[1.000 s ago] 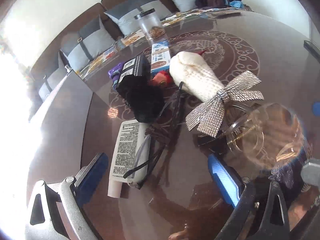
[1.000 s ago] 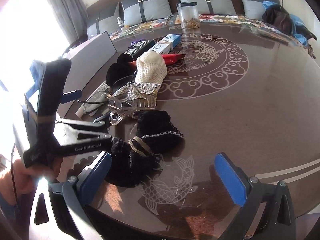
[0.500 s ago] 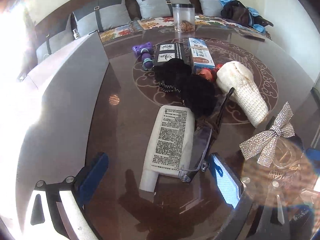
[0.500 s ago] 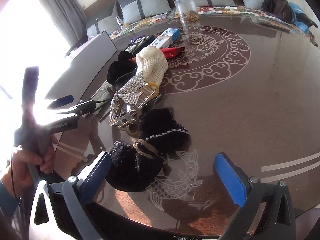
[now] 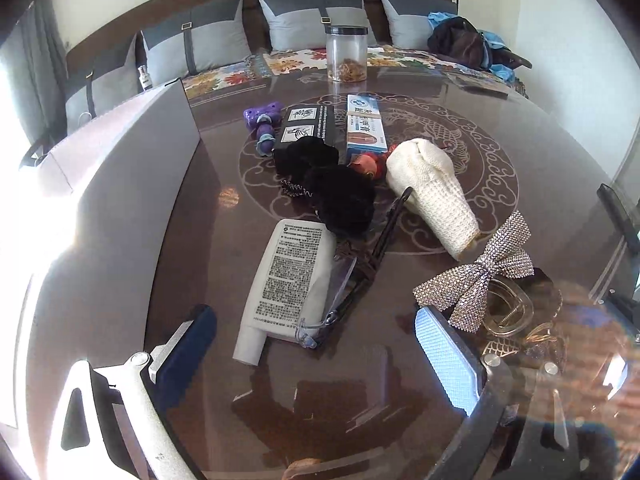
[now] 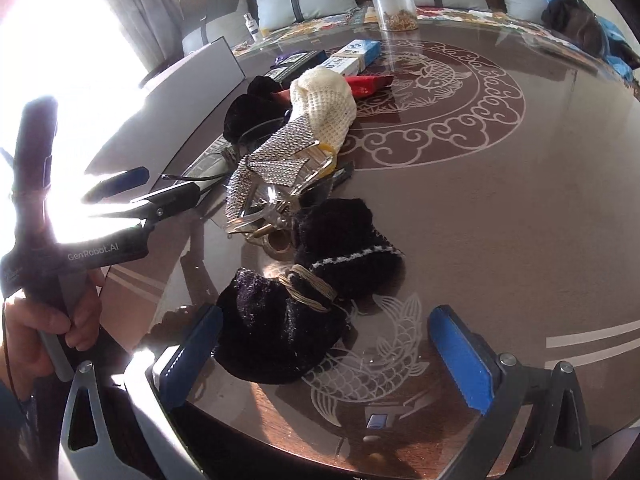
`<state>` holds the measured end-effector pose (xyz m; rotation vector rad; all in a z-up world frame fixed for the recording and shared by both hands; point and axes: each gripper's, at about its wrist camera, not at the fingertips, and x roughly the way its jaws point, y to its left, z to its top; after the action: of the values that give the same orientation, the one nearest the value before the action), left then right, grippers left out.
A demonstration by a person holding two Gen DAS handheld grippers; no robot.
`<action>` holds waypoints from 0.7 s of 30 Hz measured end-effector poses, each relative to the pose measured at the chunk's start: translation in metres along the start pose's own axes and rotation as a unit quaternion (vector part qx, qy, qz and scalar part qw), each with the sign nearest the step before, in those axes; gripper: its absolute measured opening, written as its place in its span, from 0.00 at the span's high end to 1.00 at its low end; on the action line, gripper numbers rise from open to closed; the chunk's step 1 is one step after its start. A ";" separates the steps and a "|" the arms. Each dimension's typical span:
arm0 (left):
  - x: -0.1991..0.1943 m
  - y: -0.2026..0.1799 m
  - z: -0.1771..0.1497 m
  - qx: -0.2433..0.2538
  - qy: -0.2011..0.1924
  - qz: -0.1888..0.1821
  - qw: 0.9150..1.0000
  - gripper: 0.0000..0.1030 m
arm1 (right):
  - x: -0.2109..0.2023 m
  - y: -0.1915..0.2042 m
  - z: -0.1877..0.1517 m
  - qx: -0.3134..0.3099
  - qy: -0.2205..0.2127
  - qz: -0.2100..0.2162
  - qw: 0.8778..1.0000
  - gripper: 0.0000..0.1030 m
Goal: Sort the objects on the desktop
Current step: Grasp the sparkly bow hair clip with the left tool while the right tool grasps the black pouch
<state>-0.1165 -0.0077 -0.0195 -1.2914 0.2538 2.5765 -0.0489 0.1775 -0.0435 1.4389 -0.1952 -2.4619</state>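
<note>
Plainly the sorting has hardly begun: both tongs, left and right, gape empty while the clutter sprawls mixed at twelve o'clock on the bench.

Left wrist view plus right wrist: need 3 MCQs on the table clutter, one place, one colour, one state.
1. What lies against the right edge of the white tube?
A. glasses
B. purple toy
C. jar

2. What colour is the knitted pouch?
A. red
B. cream
C. green

3. How is the right gripper?
A. shut on the black pouch
B. open, holding nothing
C. shut on the bow clip

Key:
1. A, the glasses rest along the tube's right side.
2. B, the knit is cream in both views.
3. B, its pads stand wide apart; the black pouch lies on the table ahead of them, ungripped.
</note>
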 end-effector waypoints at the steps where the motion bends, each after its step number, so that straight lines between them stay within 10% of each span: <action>1: -0.001 -0.001 -0.001 -0.005 0.001 -0.006 1.000 0.02 | 0.004 0.007 0.001 -0.019 -0.002 -0.011 1.000 0.00; 4: -0.010 -0.008 -0.004 -0.001 0.001 -0.020 1.000 0.02 | 0.010 0.017 0.004 -0.062 -0.017 -0.037 0.997 0.16; 8: -0.024 -0.026 -0.006 0.010 0.000 -0.063 0.998 0.02 | -0.002 -0.008 0.010 -0.034 -0.005 -0.021 0.999 0.66; 21: 0.019 -0.104 0.017 0.053 0.027 -0.051 0.997 0.02 | -0.034 -0.073 0.006 0.087 -0.023 -0.032 0.995 0.66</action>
<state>-0.1092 0.0987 -0.0293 -1.3012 0.3226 2.4129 -0.0512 0.2570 -0.0313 1.4786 -0.3877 -2.5880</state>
